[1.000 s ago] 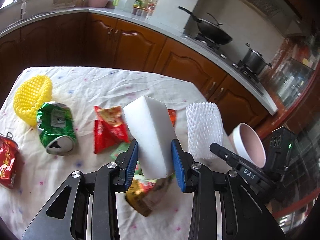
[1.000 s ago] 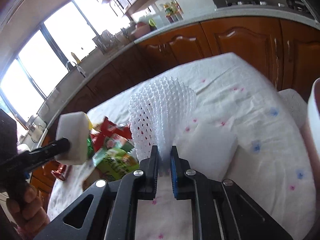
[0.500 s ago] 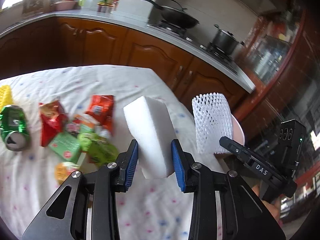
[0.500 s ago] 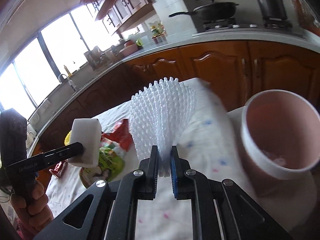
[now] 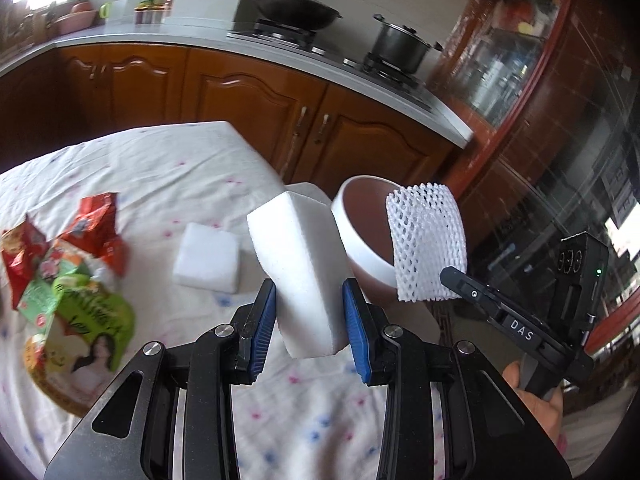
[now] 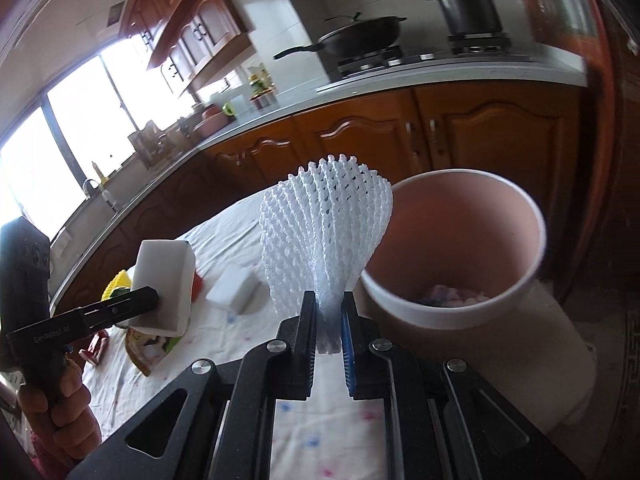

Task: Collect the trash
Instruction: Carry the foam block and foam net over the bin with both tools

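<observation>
Left tongs [image 5: 308,320] clamped on a white foam block [image 5: 300,276], blue pads pressed to both its sides, block held up off the bench [image 5: 168,168] & tilted. Right tongs [image 6: 328,332] nearly closed, pinching the bottom end of a white foam fruit net [image 6: 326,232]; net fans out upward above the pads. Net sits just beside/in front of the rim of the pink bin [image 6: 460,312], which stands off the bench's edge w/ some scraps visible at its bottom. In the left wrist view the net [image 5: 426,244] hangs in front of the bin [image 5: 360,240], right tongs [image 5: 452,276] seen from the side. In the right wrist view the left tongs [image 6: 154,296] show at left w/ the block [image 6: 164,284].

On the bench, covered w/ a white spotted cloth: a second white foam block [image 5: 208,258] lying flat, near the bin-side edge; a heap of snack wrappers [image 5: 68,276], red, green & orange, further left; a yellow foam net [image 6: 116,282] partly hidden behind the held block. Behind: wok [image 5: 296,10] & steel pot [image 5: 400,44] on the stove
</observation>
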A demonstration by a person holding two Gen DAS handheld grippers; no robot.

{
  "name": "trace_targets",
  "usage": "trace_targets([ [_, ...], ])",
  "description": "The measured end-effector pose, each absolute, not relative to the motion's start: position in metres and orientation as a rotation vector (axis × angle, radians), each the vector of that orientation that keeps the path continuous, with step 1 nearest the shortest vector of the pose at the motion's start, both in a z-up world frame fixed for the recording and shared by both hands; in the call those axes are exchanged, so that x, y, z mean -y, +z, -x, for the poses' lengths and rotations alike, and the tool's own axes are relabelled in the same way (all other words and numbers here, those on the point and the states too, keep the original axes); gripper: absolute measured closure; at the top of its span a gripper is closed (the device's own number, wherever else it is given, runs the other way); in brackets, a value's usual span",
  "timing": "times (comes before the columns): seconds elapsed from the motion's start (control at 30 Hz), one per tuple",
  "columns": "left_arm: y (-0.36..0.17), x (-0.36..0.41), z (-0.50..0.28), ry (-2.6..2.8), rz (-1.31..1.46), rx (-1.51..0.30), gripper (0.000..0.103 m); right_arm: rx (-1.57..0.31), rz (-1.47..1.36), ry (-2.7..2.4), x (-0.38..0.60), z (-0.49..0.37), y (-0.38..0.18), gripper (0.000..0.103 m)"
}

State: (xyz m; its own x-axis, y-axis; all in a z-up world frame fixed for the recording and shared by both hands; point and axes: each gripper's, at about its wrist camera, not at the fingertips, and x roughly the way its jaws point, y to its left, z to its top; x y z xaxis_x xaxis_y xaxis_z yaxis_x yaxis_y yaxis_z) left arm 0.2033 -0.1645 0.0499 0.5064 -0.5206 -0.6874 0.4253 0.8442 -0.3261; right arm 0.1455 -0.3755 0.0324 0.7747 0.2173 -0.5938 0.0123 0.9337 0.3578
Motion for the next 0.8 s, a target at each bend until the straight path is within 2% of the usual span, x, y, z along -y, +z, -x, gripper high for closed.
trace_targets([
  [0.8,0.044,0.302,-0.267,-0.699,-0.040,-0.950,0.071,-0.738,-0.352,-0.015,0.455,-0.178,0.023,0.092],
])
